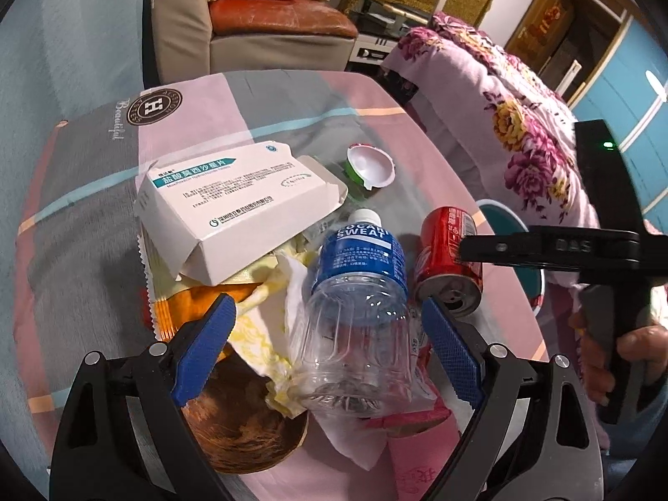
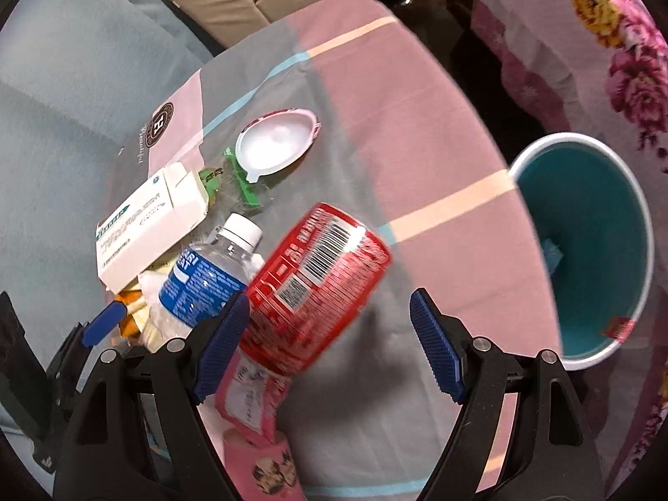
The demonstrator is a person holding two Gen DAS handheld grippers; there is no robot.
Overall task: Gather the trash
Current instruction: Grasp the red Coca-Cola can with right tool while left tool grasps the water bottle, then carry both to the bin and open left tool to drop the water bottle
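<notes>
A pile of trash lies on the table: a clear Pocari Sweat bottle (image 1: 359,304) (image 2: 208,271), a red soda can (image 1: 449,263) (image 2: 315,288), a white medicine box (image 1: 238,204) (image 2: 150,225), a white cup lid (image 1: 370,165) (image 2: 275,144), crumpled tissue (image 1: 267,334) and a pink wrapper (image 2: 254,409). My left gripper (image 1: 330,355) is open, its fingers either side of the bottle's lower half. My right gripper (image 2: 330,342) is open just above the can, which lies toward its left finger. A teal bin (image 2: 584,250) stands to the right of the table.
A round wooden bowl (image 1: 242,430) sits under the tissue at the table's near edge. A floral quilt (image 1: 522,125) lies to the right, a sofa (image 1: 267,21) beyond the table. The table is covered by a pink and grey cloth (image 2: 417,125).
</notes>
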